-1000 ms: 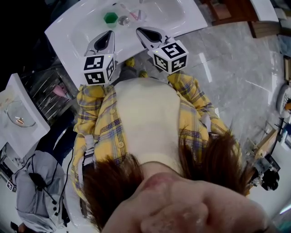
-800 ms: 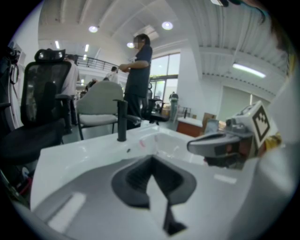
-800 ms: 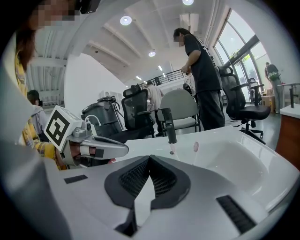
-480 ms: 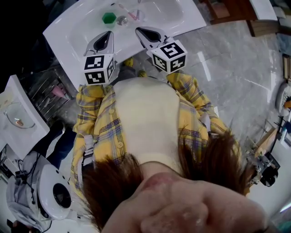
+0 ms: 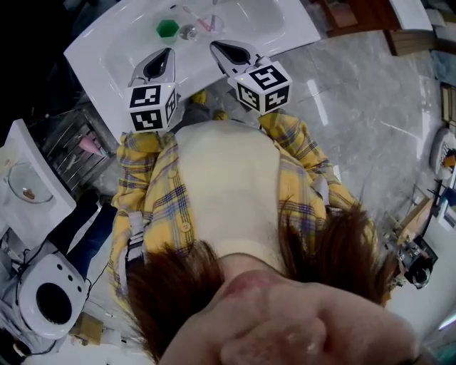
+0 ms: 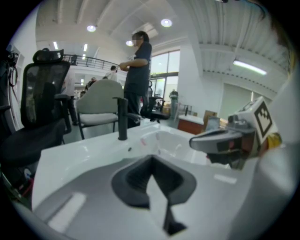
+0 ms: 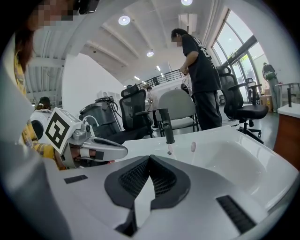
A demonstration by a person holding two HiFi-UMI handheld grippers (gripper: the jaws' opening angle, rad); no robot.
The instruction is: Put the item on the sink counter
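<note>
my left hand-held gripper (image 5: pixel 165 55) and my right hand-held gripper (image 5: pixel 219 48) hover side by side over the near rim of the white sink (image 5: pixel 100 44). both have their jaws pressed together with nothing between them. the green item (image 5: pixel 167 28) lies down in the basin, just beside the drain (image 5: pixel 189 31), with a pink toothbrush (image 5: pixel 203 21) on the drain's other side. neither hand-held gripper touches it.

Ceiling lights (image 6: pixel 165 22) and windows (image 7: pixel 239 47) light everything brightly; edges bend fisheye-style, foreground blurs, floor (image 5: pixel 370 128) shows glare.
</note>
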